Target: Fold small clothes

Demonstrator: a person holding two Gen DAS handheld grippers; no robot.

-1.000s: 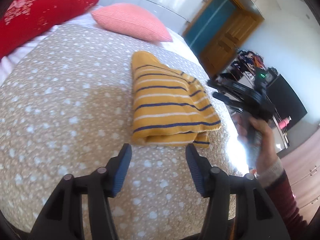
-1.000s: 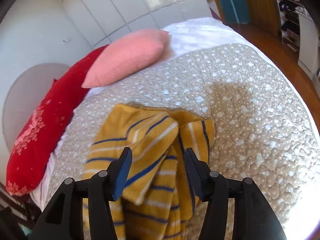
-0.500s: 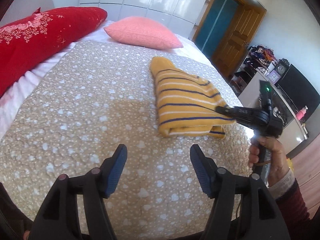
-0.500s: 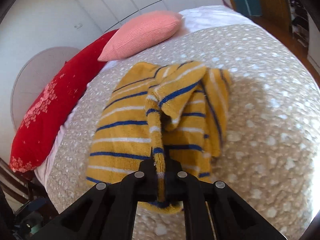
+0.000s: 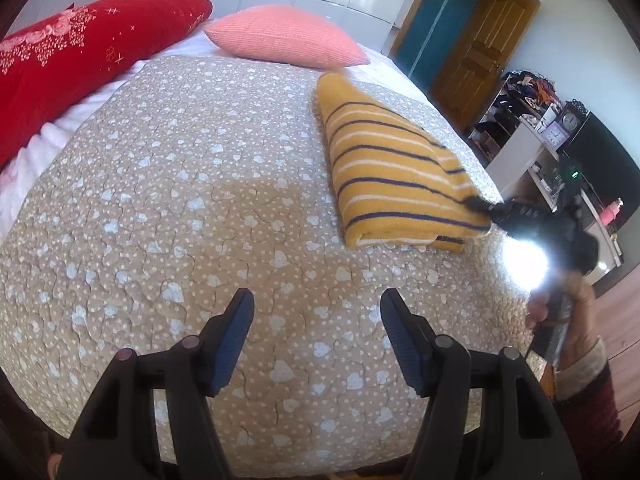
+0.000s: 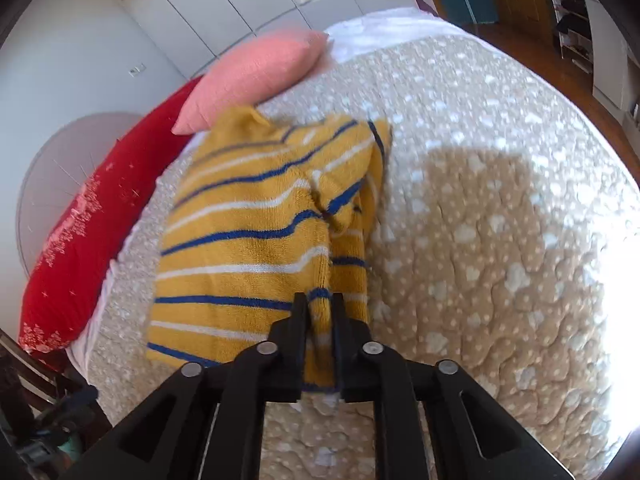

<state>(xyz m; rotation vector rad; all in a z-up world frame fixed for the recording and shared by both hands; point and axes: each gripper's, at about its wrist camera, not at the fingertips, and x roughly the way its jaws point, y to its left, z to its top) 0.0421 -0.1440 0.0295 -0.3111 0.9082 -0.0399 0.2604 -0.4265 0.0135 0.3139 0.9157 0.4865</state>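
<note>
A: Right wrist view has the striped yellow sweater (image 6: 256, 240) lying folded on the bed, just below the pink pillow (image 6: 256, 76), with one corner pinched between the narrow jaws of the right hand-held gripper (image 6: 320, 312). The jaws are easing apart, yet cloth sits between the pads and looks gripped.

B: So how should the step go?

A: My guess is the corner is being drawn over to square the fold. I'd keep the pull low and slow so the layers under it don't slide, lay the edge flush with the sweater's near side, and only then let go fully.

B: And the other one?

A: The left hand-held gripper (image 5: 316, 344) hangs released over bare quilt, well short of the sweater (image 5: 388, 176), holding nothing. It could pin the near fold if the layers shift.

B: What lies around the sweater?

A: A beige quilt with white hearts (image 5: 180, 200) under it, a red pillow (image 5: 80, 56) beyond its left side, and past its right side a wooden door (image 5: 480, 44), shelves with clocks (image 5: 560, 128) and a wooden floor.
</note>
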